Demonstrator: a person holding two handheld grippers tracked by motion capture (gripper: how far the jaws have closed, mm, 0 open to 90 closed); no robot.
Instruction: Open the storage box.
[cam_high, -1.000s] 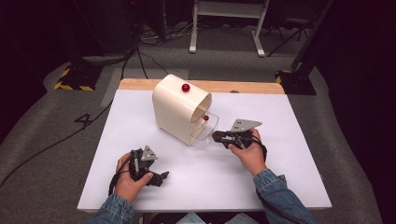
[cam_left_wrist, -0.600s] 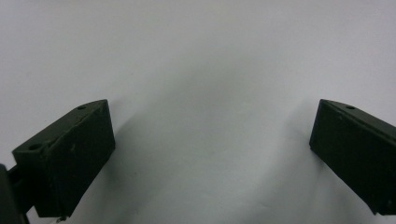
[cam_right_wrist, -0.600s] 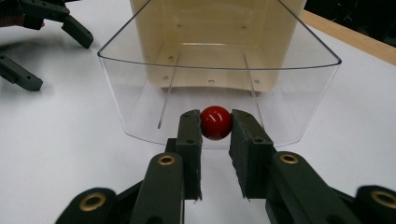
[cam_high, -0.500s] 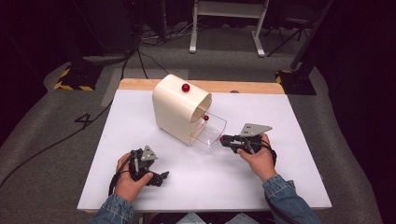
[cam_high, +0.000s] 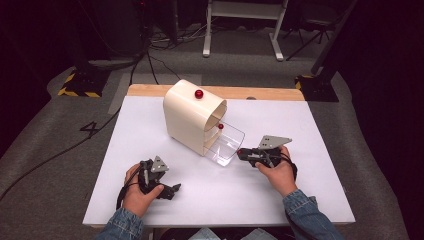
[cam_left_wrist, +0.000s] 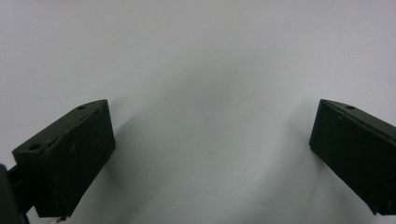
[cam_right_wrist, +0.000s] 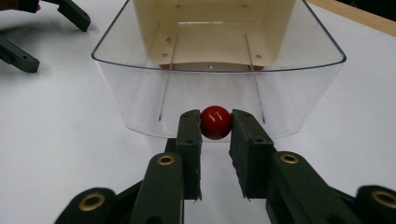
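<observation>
A cream box-shaped cabinet (cam_high: 187, 115) stands at the middle back of the white table (cam_high: 310, 200). Its clear plastic drawer (cam_high: 227, 145) sticks out toward the right front. My right gripper (cam_high: 241, 151) is shut on the drawer's red knob (cam_right_wrist: 215, 122), one black jaw on each side. The drawer's clear front wall (cam_right_wrist: 140, 98) curves just behind the knob. Two more red knobs show: one on the cabinet top (cam_high: 199, 93), one on its front (cam_high: 220, 126). My left gripper (cam_high: 172, 190) rests open on the table at the front left, its jaws wide apart over bare white surface (cam_left_wrist: 212, 70).
A wooden strip (cam_high: 270, 93) edges the table's far side. Cables (cam_high: 150, 55) and a white stand (cam_high: 240, 20) are on the dark floor behind. The left gripper (cam_right_wrist: 46, 28) shows far off in the right gripper view.
My right gripper has drawn back toward the right front with the knob, and the clear drawer has slid a little farther out. The left hand has stayed put.
</observation>
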